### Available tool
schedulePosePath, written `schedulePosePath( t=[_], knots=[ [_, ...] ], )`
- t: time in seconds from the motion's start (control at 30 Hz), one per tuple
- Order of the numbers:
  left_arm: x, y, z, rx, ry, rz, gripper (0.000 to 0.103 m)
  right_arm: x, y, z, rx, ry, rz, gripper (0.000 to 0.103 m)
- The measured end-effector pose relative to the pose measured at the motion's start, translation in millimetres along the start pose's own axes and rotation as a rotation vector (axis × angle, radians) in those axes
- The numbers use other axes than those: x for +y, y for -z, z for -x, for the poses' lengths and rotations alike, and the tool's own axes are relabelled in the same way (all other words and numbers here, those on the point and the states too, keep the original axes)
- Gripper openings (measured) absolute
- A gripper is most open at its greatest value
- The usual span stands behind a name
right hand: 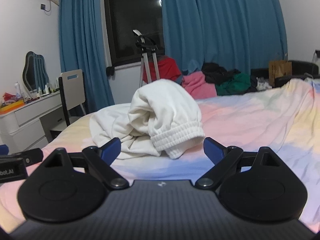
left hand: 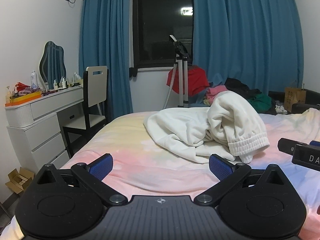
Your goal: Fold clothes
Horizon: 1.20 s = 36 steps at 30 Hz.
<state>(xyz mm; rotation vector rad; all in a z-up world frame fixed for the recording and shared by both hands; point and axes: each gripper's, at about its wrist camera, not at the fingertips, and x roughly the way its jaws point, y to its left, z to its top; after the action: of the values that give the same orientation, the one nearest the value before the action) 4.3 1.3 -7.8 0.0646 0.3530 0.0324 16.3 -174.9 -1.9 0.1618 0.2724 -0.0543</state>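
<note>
white garment crumpled on pastel bed, left gripper and right gripper short of it, jaws released, empty

Both claws empty, spread wide.
The black left claw with blue pads and the matching right claw sit low in frame.

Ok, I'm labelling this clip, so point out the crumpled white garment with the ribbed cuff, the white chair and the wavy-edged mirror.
crumpled white garment (right hand: pixel 160 112): right wrist view, on the raised bundle above the ribbed cuff.
white chair (left hand: pixel 97 86): left wrist view, on the backrest panel.
wavy-edged mirror (left hand: pixel 52 64): left wrist view, on the glass.
</note>
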Motion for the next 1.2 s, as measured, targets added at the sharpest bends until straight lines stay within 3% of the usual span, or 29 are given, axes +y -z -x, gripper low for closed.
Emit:
schedulePosePath(
  t=[0.33,0.6,0.97,1.2],
  knots=[
    [0,1,-2,0.003,-0.011,0.002,0.103,2,0,-8,0.071,-0.028,-0.017,0.091],
    [-3,2,-3,0.015,0.003,-0.001,0.103,4,1,-4,0.049,-0.038,0.012,0.089],
    [3,6,-6,0.027,0.025,0.031,0.103,0,0,-2,0.039,-0.044,-0.003,0.028],
    [4,8,-7,0.017,0.037,0.041,0.103,1,-3,6,-0.037,-0.025,-0.006,0.026]
  ],
)
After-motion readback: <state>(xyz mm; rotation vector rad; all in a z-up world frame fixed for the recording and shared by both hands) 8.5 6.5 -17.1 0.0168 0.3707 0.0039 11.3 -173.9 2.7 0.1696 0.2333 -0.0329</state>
